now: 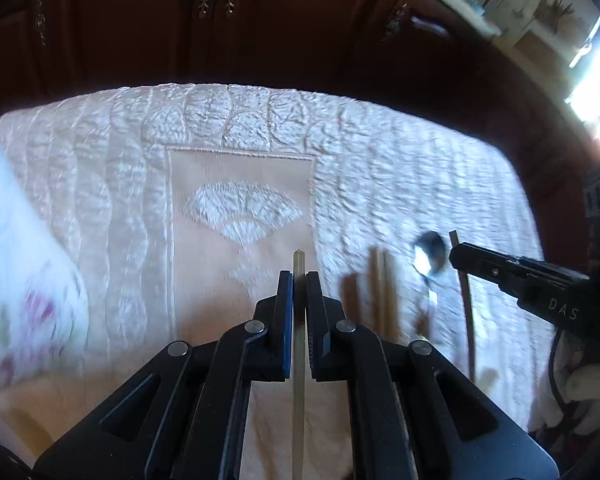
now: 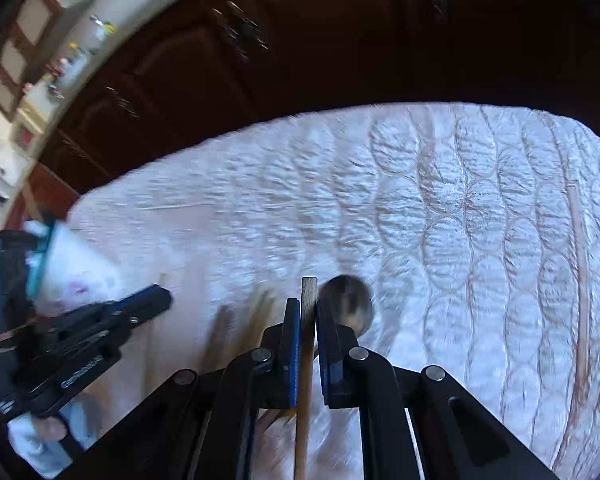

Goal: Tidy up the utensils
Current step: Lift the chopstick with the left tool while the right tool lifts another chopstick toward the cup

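Note:
My left gripper [image 1: 299,280] is shut on a pale chopstick [image 1: 299,356] that runs between its fingers, above the cream quilted cloth [image 1: 240,168]. My right gripper [image 2: 309,312] is shut on a wooden chopstick [image 2: 306,360]; it also shows in the left wrist view [image 1: 460,254] holding that stick [image 1: 466,308]. A metal spoon [image 1: 430,258] lies on the cloth beside it, bowl away from me, and shows in the right wrist view [image 2: 350,306]. More chopsticks [image 1: 382,292] lie blurred on the cloth between the grippers. The left gripper also shows in the right wrist view [image 2: 162,294].
A floral white dish [image 1: 32,280] sits at the cloth's left side. Dark wooden cabinet doors [image 1: 216,32] stand behind the table. A lit counter with jars [image 2: 72,60] is further back.

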Motion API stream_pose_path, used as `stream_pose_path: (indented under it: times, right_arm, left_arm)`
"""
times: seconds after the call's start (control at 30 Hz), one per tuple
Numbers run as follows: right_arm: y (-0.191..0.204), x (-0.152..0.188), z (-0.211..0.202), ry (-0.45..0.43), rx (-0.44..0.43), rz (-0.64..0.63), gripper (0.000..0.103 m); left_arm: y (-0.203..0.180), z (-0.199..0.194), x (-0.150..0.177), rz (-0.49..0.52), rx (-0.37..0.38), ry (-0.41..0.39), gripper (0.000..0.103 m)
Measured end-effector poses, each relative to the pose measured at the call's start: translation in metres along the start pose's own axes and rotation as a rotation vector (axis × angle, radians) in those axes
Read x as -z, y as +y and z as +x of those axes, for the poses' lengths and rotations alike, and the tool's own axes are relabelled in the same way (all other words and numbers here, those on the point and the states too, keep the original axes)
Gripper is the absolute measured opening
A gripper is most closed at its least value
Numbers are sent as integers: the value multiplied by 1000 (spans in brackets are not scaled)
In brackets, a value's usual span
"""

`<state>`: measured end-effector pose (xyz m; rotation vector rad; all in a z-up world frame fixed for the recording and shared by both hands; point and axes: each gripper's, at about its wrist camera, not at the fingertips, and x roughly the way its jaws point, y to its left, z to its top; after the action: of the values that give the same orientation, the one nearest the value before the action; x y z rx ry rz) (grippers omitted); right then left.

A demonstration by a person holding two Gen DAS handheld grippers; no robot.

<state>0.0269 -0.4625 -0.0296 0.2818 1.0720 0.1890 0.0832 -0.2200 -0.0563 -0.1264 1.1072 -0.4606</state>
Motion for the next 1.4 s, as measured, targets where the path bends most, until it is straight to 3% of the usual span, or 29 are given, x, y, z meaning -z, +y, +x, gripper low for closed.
stream_pose_path:
  times: [0.2,0.57,1.4]
  right_arm:
    - [12,23,-43,-47,-79,-25,7]
    - [60,38,-101,-133,-153,-111,7]
    - [144,10,-119,-204,-178,-253,7]
  left_arm:
    - [-1,-42,20,15,61,-28,4]
    - [3,-117,39,68,66,-128,4]
    - [39,-201,42,47,53,-277,4]
